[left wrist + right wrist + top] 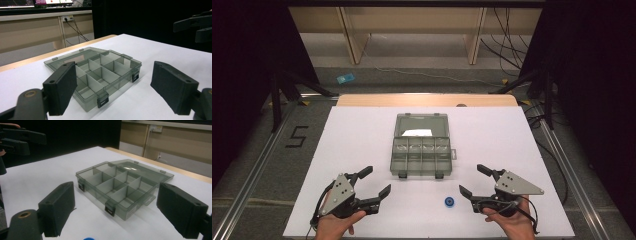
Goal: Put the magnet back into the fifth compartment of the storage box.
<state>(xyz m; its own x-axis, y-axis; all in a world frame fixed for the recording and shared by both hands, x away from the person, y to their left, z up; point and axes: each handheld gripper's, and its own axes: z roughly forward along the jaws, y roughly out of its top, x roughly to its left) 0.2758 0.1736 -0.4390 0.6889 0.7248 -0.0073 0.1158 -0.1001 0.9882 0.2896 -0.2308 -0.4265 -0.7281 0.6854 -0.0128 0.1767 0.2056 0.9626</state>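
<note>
An open smoky-grey compartment box (421, 150) lies in the middle of the white table top (352, 135), its lid (421, 125) folded flat behind it and its divided cells bare. A small blue ring (449, 201) rests on the table in front of the box, slightly right. My left gripper (377, 180) hovers open at the near left, aimed at the box (100, 72). At the near right, my right gripper (472, 180) is also open and faces the box (120, 185), with the blue ring (88, 238) just below its jaws. Nothing is between either pair of jaws.
A wooden strip (427, 100) borders the table's far edge. Black stands (277, 95) and cables (507, 50) sit on the floor beyond both far corners. Wide white surface lies left and right of the box. The other gripper (195, 25) shows off to the side.
</note>
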